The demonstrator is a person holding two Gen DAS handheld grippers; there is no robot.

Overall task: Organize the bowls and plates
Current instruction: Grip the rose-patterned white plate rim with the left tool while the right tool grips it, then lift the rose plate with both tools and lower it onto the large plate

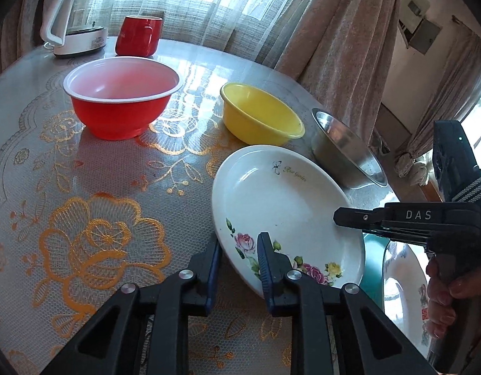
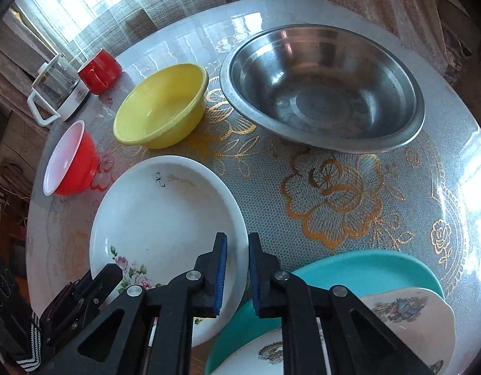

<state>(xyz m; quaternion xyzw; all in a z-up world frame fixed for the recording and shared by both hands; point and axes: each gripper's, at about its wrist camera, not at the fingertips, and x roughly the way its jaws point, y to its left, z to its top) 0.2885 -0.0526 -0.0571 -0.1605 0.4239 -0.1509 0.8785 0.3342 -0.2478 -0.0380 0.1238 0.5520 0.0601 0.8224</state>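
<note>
A white plate with roses (image 1: 278,193) (image 2: 159,206) lies near the table's front, its near edge over a teal plate (image 2: 365,268). My left gripper (image 1: 239,259) straddles its left rim, one blue pad outside and one on the inner face, both touching. From the other side, my right gripper (image 2: 238,265) (image 1: 337,218) is shut on the right rim. A red bowl (image 1: 121,106), a yellow bowl (image 1: 262,115) and a steel bowl (image 2: 321,93) stand behind. A patterned plate (image 2: 409,312) rests on the teal one.
A glass kettle (image 1: 81,15) and a red mug (image 1: 139,36) stand at the far edge by the curtains. The round table (image 1: 84,203) carries a lace-patterned cover. A person's hand (image 1: 443,284) holds the right gripper's handle.
</note>
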